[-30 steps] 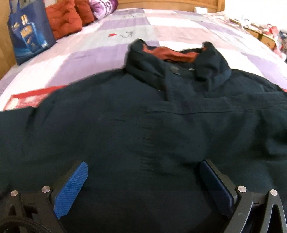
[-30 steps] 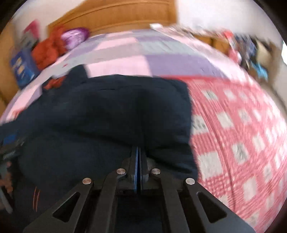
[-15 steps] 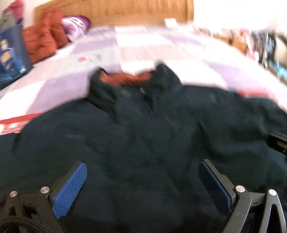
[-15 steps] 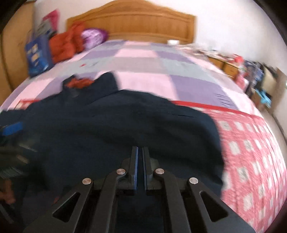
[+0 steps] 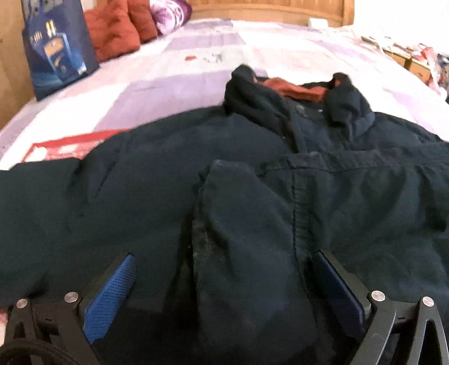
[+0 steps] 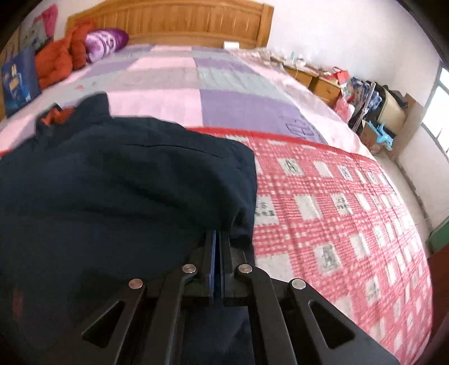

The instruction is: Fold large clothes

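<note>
The bed (image 6: pixel 224 92) fills both views, with a purple and pink patchwork cover toward the wooden headboard (image 6: pixel 179 25) and a red checked blanket (image 6: pixel 336 213) on the near part. On it lies the dark navy jacket (image 5: pixel 140 179), the large garment to be folded; it is spread across the near half of the bed with its collar (image 5: pixel 297 92), lined in rust orange, toward the headboard. A sleeve (image 5: pixel 252 238) is already laid over the body of the jacket, so I judge that the folding is in its early part, with one side brought in. The right gripper (image 6: pixel 217 238) is fully clenched at the right edge of the jacket; the dark cloth seems to be pinched between its pads, but the view does not show this clearly. The left gripper (image 5: pixel 221 280) hangs over the folded sleeve with its jaws spread wide, holding nothing. The next move, I think, calls for carrying the pinched edge across toward the middle, while the left gripper presses or takes the cloth so that the sleeve does not slide. At the far left stand a blue bag (image 5: pixel 56 47) and red cushions (image 5: pixel 118 31).
</note>
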`<state>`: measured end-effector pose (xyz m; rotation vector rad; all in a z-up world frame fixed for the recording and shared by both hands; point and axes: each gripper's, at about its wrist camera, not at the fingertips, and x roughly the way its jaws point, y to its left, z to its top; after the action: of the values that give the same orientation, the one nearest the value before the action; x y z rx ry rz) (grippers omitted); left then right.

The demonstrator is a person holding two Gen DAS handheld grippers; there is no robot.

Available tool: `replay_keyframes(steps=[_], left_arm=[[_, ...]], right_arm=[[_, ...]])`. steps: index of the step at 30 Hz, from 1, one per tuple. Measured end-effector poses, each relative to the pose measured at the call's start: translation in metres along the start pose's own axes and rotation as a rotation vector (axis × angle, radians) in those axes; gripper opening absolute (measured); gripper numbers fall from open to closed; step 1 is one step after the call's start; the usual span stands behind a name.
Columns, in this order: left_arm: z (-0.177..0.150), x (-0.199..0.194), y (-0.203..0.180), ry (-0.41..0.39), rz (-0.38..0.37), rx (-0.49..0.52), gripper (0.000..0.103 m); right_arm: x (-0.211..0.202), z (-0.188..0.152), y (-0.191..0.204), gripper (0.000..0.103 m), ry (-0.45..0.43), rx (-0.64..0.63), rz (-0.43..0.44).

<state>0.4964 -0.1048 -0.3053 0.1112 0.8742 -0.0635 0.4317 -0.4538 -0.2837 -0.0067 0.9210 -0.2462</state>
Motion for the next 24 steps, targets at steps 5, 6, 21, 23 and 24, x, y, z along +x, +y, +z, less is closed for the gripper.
replay_keyframes(steps=[5,6,21,23,24], left_arm=[[-0.022,-0.012,0.006,0.004,-0.019,0.007,0.103],[-0.023,-0.014,0.011,0.006,-0.03,-0.006,0.103],[-0.071,-0.042,0.097,0.056,0.065,-0.162,0.102],[-0.07,-0.045,0.112,0.048,0.08,-0.19,0.102],[-0.071,-0.047,0.12,0.043,0.089,-0.206,0.102]], right_arm=[[-0.011,-0.033,0.029,0.001,0.012,-0.044,0.026],[-0.014,-0.037,0.021,0.001,0.013,0.0,0.032],[-0.024,-0.013,0.177,0.006,0.03,-0.096,0.199],[-0.022,-0.015,0.21,0.006,0.023,-0.145,0.237],[-0.027,-0.018,0.231,0.006,-0.004,-0.194,0.229]])
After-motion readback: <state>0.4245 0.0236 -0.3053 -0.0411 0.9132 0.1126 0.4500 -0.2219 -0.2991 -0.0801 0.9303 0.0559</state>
